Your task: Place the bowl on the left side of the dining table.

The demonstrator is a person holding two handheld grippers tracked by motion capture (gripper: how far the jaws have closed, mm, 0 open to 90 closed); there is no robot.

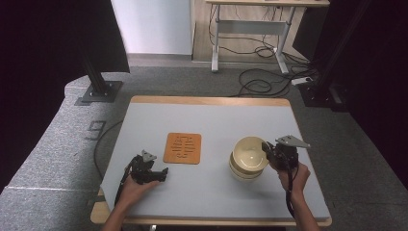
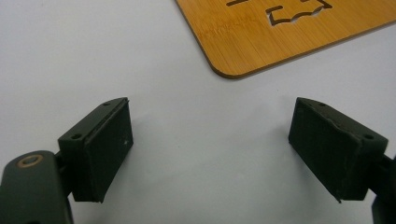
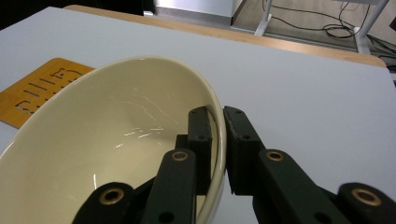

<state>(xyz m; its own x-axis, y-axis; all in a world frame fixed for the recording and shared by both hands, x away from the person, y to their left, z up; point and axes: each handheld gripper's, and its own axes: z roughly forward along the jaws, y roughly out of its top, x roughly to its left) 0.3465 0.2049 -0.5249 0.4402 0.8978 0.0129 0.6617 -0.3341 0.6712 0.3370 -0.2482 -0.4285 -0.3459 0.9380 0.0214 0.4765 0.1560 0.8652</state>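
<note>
Bowl point(image 3: 116, 140) rim pinched by right gripper point(image 3: 217, 140), stacked bowls point(image 1: 248, 168) beneath

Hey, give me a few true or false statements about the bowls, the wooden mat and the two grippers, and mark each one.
1. The right gripper is clamped on the rim of the top bowl. True.
2. The left gripper holds the wooden mat. False: its jaws stand open over bare table, with the mat lying apart beyond them.
3. The top bowl sits tilted above another bowl of the same cream colour. True.
4. The wooden mat lies under the bowls. False: it lies flat on the table to their left in the high view.
5. The top bowl is full of food. False: its inside is empty.
</note>
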